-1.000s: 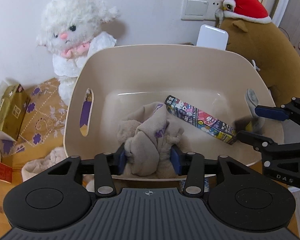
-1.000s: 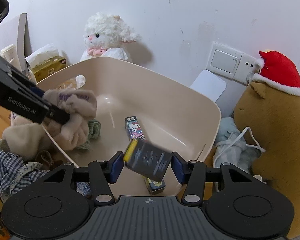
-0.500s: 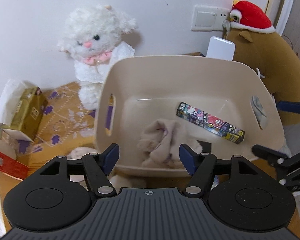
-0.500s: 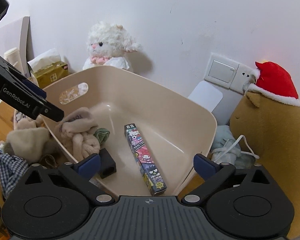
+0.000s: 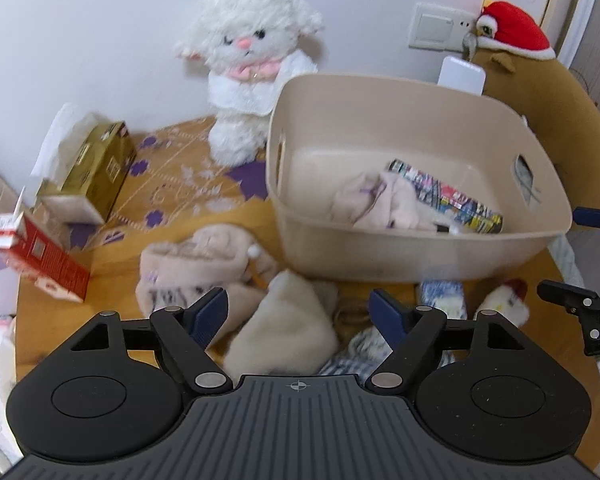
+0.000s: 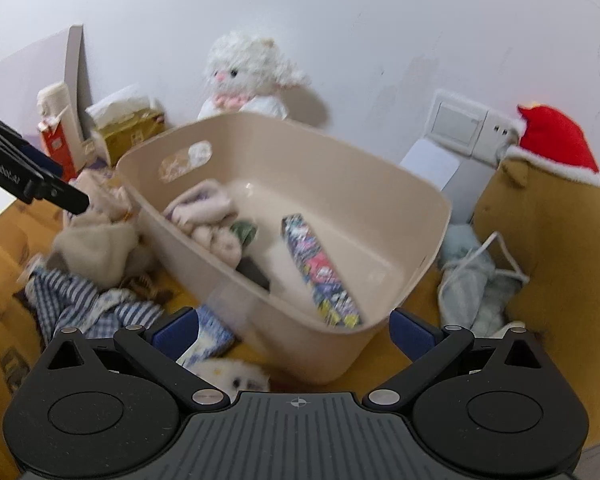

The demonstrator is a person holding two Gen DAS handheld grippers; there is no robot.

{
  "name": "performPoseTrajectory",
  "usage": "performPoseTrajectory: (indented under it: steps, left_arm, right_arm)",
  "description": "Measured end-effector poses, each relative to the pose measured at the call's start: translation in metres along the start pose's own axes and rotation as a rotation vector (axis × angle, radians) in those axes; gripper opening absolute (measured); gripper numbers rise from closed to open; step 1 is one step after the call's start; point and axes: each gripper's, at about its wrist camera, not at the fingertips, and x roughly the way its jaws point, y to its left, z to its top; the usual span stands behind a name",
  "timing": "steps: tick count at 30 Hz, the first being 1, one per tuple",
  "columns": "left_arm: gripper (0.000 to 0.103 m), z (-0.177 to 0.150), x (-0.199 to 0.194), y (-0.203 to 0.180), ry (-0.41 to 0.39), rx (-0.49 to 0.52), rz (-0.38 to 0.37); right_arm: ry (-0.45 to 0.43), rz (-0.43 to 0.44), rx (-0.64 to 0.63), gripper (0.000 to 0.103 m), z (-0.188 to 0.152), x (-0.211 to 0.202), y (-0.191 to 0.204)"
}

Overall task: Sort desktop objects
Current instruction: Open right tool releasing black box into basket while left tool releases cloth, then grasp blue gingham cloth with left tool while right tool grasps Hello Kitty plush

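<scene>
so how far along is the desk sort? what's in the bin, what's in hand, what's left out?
Done: the beige bin holds a crumpled beige cloth, a patterned long box and a small black block.

In hand: nothing. The left gripper is opening over the loose cream cloth, gripping nothing; the right gripper is wide open and empty.

Left: that cloth, the beige garment, the striped fabric and a small white plush.

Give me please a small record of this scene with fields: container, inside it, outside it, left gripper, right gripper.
container: beige tub
inside it: beige cloth, cartoon-print box, small black block
outside it: beige plush clothes, checked cloth, white lamb toy
left gripper: jaws opening, gripping nothing
right gripper: open wide, empty
</scene>
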Motion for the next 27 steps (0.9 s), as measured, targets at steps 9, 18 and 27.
performPoseTrajectory:
  steps: [9, 18, 27]
  left_arm:
    - [0.079, -0.035, -0.003, -0.002, 0.017, 0.011, -0.007]
    - [0.079, -0.05, -0.002, -0.026, 0.047, 0.092, -0.048]
    - [0.08, -0.058, 0.021, -0.043, 0.132, 0.181, -0.073]
  right_arm:
    - [0.08, 0.045, -0.069, 0.103, -0.025, 0.006, 0.021]
    - [0.141, 0.077, -0.124, 0.103, -0.043, 0.021, 0.039]
    - [0.186, 0.075, -0.076, 0.103, -0.05, 0.043, 0.041]
